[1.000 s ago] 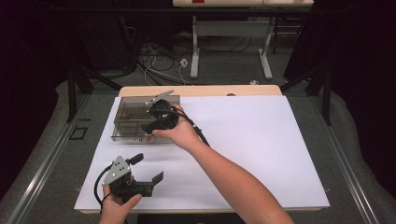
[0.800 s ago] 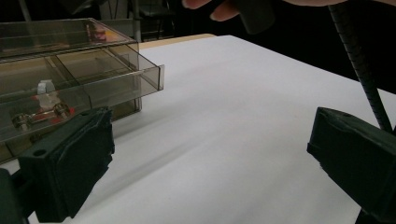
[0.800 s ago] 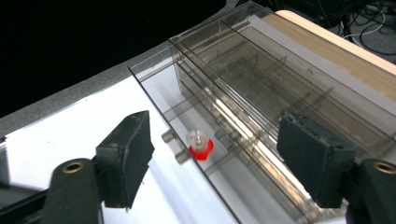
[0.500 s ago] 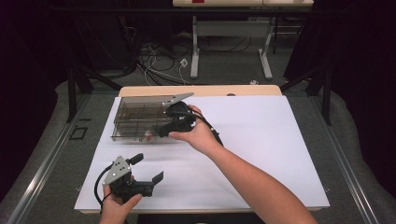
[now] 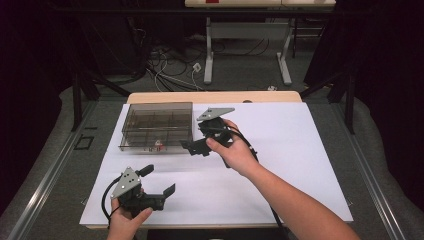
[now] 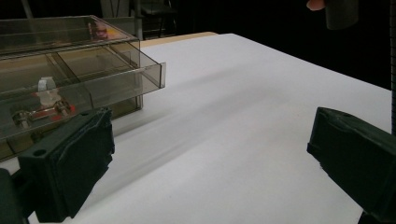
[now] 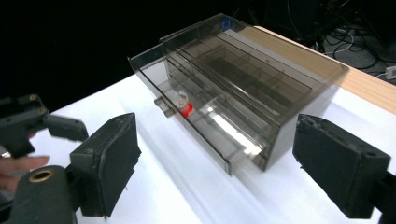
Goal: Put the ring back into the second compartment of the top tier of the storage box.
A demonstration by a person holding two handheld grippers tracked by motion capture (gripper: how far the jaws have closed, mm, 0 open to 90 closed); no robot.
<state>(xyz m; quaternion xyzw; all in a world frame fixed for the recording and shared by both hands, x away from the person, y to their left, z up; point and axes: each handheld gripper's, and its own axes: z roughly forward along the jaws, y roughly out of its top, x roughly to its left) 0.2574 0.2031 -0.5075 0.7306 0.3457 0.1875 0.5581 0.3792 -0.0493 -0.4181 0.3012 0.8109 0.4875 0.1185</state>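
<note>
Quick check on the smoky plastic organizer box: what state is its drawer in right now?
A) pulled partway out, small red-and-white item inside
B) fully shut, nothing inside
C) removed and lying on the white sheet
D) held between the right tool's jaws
A: in the right gripper view the drawer sticks out from the organizer box with a small red-and-white item in it, and the right tool stands open beside the box, gripping nothing.

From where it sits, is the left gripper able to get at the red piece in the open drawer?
Probably yes: the left gripper is open, the drawer is pulled out, open-topped, with bare table between.
</note>
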